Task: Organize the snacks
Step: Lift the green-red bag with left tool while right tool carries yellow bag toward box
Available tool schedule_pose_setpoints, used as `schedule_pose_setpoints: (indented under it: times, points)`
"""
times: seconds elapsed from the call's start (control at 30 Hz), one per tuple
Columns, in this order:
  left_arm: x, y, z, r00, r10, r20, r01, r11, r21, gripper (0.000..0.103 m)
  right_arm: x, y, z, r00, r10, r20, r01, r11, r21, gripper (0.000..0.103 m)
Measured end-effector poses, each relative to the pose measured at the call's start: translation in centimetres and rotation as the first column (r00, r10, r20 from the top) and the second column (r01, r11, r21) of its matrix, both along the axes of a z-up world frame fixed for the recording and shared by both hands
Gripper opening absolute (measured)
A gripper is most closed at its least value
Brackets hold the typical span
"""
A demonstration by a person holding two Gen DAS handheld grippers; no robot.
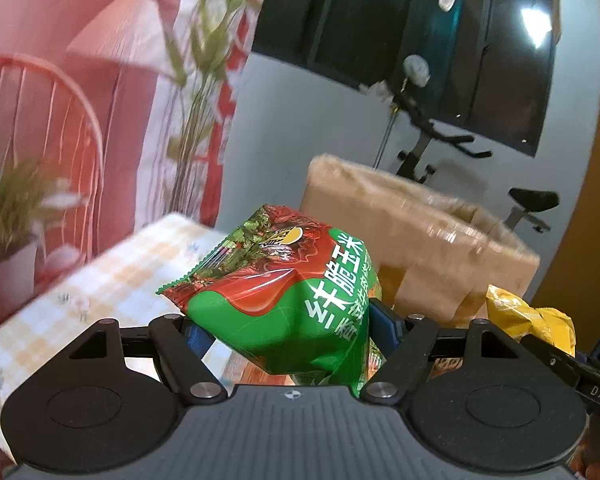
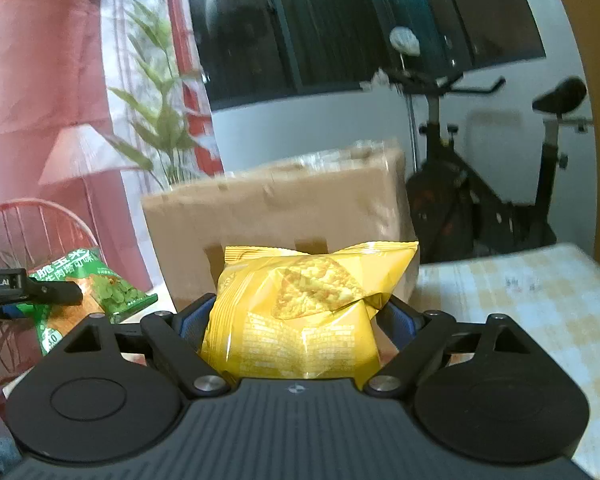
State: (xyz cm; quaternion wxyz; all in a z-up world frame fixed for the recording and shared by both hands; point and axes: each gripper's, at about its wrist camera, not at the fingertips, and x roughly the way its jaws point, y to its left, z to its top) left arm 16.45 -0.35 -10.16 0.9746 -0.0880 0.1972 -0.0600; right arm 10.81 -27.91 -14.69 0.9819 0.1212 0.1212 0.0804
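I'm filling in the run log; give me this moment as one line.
left gripper: holds green snack bag | right gripper: holds yellow snack bag | cardboard box: behind both | stage: bags lifted over table

Dim room behind a checked counter
Dark window upper centre; exercise bike right; red chair, leafy plant left.

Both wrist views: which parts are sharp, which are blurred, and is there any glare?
Left wrist view: the green bag in the left gripper is sharp, the box and plant are smeared, and a bright glare spot sits on the dark window. Right wrist view: the yellow bag in the right gripper is sharp, the box is blurred; fisheye bends the edges.
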Motion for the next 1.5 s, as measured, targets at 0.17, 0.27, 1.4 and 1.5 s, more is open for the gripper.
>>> schedule_pose_setpoints:
  times: [0.17,0.27,1.4,1.5]
  points:
    - [0.9,-0.2,3.2,0.999,-0.021,0.047,0.021,1.000,0.008,0.078,0.1,-0.2,3.0,0.997,0.008,0.079,-0.008,1.000,-0.002,0.087]
    - [1.7,-0.7,4.9,0.996,-0.052,0.068,0.052,0.999,0.001,0.078,0.9,-0.3,5.2,0.992,0.023,0.124,-0.022,1.000,-0.007,0.087]
    - [20.7,-9.0,7.4,0.994,-0.109,0.014,0.105,0.978,0.179,0.097,20.7,0.1,9.8,0.998,-0.057,0.024,0.059,0.993,-0.100,0.090]
    - [20.3,-8.6,7.0,0.992,-0.128,-0.003,0.126,0.978,0.164,0.097,20.7,0.4,9.8,0.999,-0.045,-0.002,0.044,0.992,-0.119,0.094]
